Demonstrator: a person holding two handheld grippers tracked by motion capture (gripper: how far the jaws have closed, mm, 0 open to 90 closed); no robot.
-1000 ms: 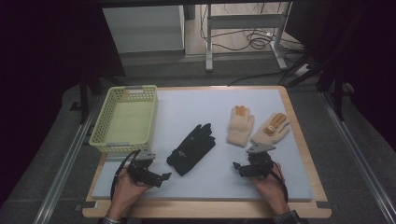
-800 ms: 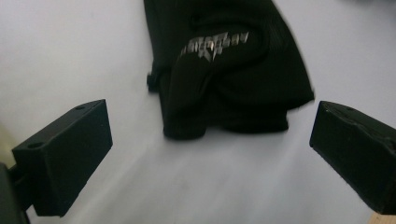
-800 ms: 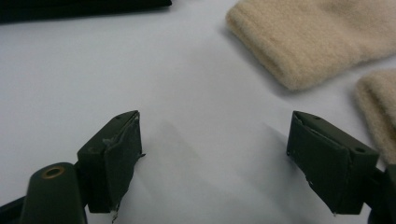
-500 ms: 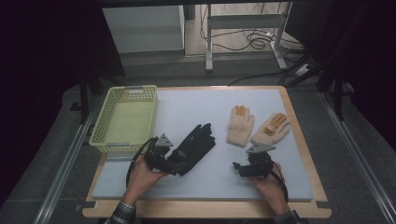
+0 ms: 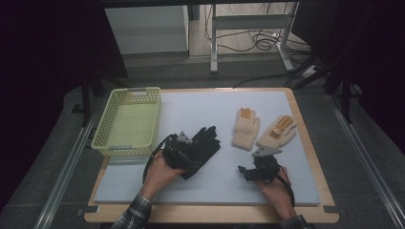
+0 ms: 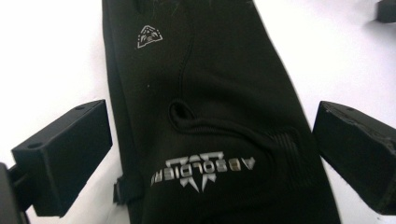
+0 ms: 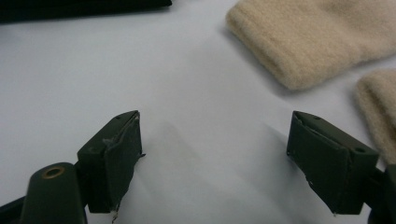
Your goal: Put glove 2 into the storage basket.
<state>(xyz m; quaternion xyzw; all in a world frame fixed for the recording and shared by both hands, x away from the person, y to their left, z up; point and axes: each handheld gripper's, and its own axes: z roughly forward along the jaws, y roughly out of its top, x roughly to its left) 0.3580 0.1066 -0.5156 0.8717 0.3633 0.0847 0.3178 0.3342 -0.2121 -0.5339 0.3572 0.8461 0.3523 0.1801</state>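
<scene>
A black glove (image 5: 198, 149) lies on the white mat, fingers pointing away from me. My left gripper (image 5: 177, 151) sits over its cuff end. In the left gripper view the glove (image 6: 205, 116) with silver lettering lies between the two wide-apart jaws, and the gripper (image 6: 210, 154) is open. Two cream gloves with orange fingertips lie to the right: one (image 5: 246, 127) palm down, the other (image 5: 278, 131) angled beside it. My right gripper (image 5: 252, 171) rests on the mat below them, open and holding nothing. In the right gripper view (image 7: 215, 163) the cream cuffs (image 7: 313, 42) lie ahead to the right.
A pale yellow-green plastic basket (image 5: 107, 138) stands at the mat's left edge, close to my left hand. The white mat (image 5: 215, 107) covers a wooden table (image 5: 329, 191). Metal frame legs and cables are on the floor beyond the table.
My left gripper moved right and forward from the mat's near left onto the black glove's cuff. The right gripper has stayed where it was.
</scene>
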